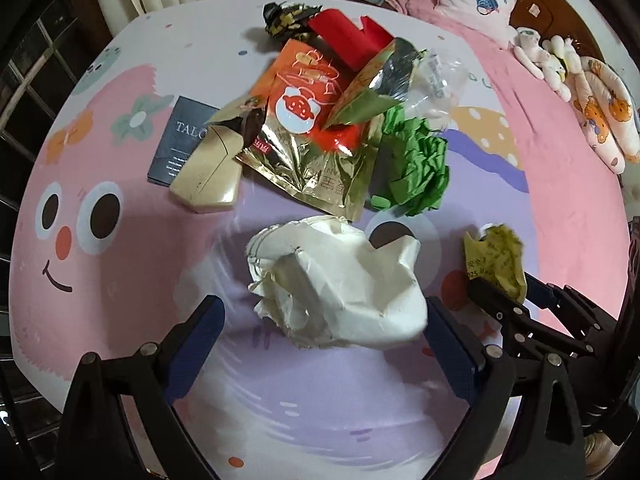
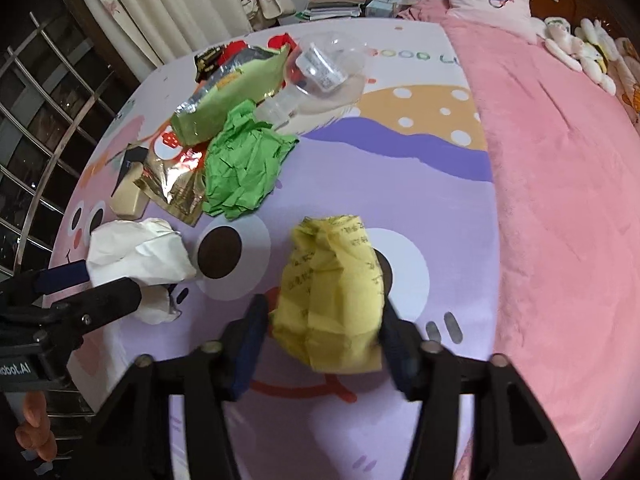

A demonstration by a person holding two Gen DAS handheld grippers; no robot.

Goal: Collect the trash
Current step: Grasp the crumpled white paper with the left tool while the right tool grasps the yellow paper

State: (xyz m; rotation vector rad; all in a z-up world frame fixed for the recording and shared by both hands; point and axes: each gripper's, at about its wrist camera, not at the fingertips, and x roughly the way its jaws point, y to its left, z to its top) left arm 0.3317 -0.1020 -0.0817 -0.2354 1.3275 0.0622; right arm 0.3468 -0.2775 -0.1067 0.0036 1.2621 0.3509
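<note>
A crumpled white paper wad [image 1: 352, 280] lies on the cartoon-print bedsheet [image 1: 120, 280]. My left gripper [image 1: 320, 324] points down over it and is open wide; the wad sits between the blue-padded fingers [image 1: 200, 320], with a gap on the left side. To its right lies a crumpled yellow paper [image 2: 332, 292] with printed text. My right gripper [image 2: 324, 324] is shut on it, both pads touching its sides. The right wrist view also shows the white wad [image 2: 136, 252] and the left gripper [image 2: 88, 280] at far left.
Behind the two wads is a pile: an orange and gold foil bag [image 1: 308, 120], crumpled green paper [image 1: 420, 168], a beige box [image 1: 212, 176], a dark card [image 1: 180, 140], a red carton [image 1: 348, 36], clear plastic [image 2: 324, 68]. A pink blanket [image 2: 560, 180] and plush toys [image 1: 560, 60] lie right.
</note>
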